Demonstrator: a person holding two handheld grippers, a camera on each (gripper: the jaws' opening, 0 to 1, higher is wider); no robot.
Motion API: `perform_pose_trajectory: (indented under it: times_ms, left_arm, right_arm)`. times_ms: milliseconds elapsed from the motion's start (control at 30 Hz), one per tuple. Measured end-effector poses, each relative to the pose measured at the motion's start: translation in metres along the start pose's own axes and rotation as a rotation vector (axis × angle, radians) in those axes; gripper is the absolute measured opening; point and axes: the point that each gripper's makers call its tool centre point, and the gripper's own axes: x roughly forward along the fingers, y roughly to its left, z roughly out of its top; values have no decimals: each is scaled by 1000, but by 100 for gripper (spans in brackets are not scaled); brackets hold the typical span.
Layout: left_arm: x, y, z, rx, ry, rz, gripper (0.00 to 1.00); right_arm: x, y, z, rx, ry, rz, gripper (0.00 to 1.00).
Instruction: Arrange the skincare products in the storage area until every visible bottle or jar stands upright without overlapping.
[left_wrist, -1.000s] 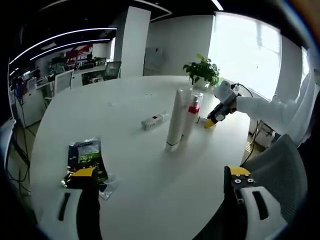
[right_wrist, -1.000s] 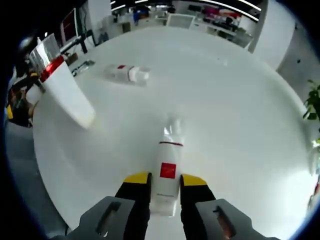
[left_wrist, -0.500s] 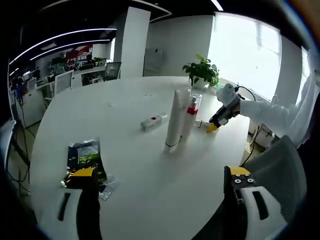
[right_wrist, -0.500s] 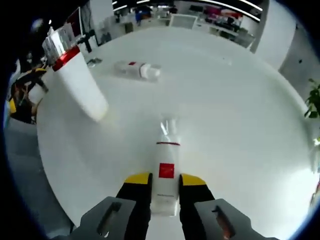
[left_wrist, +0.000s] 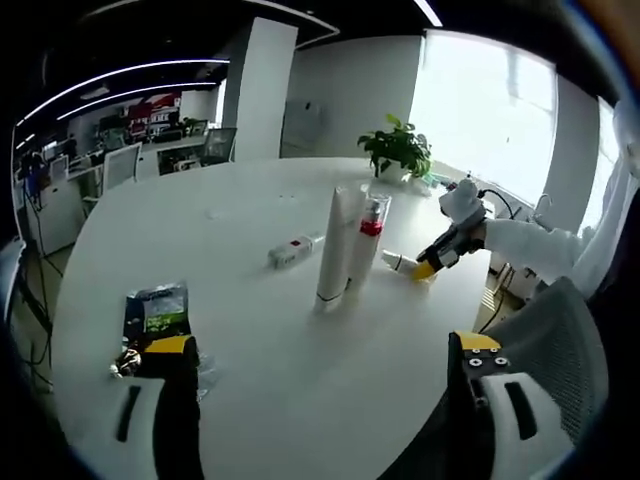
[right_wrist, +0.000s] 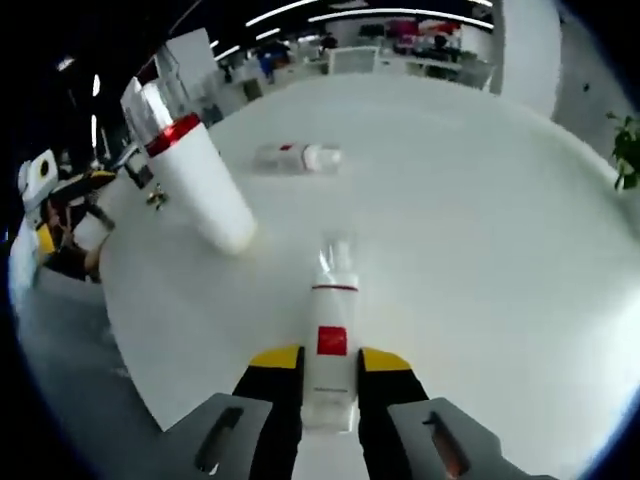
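A tall white tube (left_wrist: 331, 245) and a white bottle with a red band and clear cap (left_wrist: 365, 240) stand upright side by side mid-table. A small white bottle with a red label (left_wrist: 290, 248) lies on its side to their left. My right gripper (left_wrist: 432, 264) comes in from the right, shut on another small white bottle (left_wrist: 398, 262), held low and roughly level near the table's edge. In the right gripper view this red-labelled bottle (right_wrist: 330, 340) points forward from my gripper (right_wrist: 330, 358), with the red-banded bottle (right_wrist: 195, 185) and the lying bottle (right_wrist: 298, 157) beyond. My left gripper (left_wrist: 323, 345) is open and holds nothing.
A green and black packet (left_wrist: 155, 308) lies near the left jaw on the round white table (left_wrist: 250, 330). A potted plant (left_wrist: 398, 150) stands at the far edge. A grey chair back (left_wrist: 560, 350) sits at the right. A person's white sleeve (left_wrist: 530, 240) holds the right gripper.
My right gripper keeps its hold on the small bottle and has swung, so the red-banded bottle sits nearer the middle of its view. The left gripper view has shifted slightly.
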Motion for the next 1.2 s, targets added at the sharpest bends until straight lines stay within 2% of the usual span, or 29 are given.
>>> perform_pose_trajectory:
  times_ms: [167,200,333,533,667,733,967,1033,1133,1200]
  left_arm:
    - [5,-17,1,-1,-4,-39,99]
    - [6,-20,2,-4,-6,-45,99]
    - [7,-33,11,-35,-45,-91,98]
    - [12,-50,24,-118,-111,-153,96]
    - [15,-61,33,-138,-155,-191,95]
    - [16,-65,39,-167,-182,-198,91]
    - [24,-88,60,-373,-272,-279,80]
    - [26,-92,63,-380,-287,-277,78]
    - [30,-97,70,-455,-315,-287,73]
    - [33,-100,70,-467,-314,-298,71]
  right_arm:
    - [-6,16,-3,49,-48,37,12]
    - [-9,24,-3,67,-63,63,12]
    - [-18,45,0,97,-118,118,12]
    - [-37,75,13,62,-196,148,12]
    - [-51,92,26,25,-258,171,12]
    - [-57,101,31,16,-272,179,12]
    - [-69,131,49,-46,-345,210,12]
    - [-70,138,52,-63,-350,216,12]
    - [-73,151,60,-106,-366,228,12]
    - [-76,158,64,-119,-372,245,12]
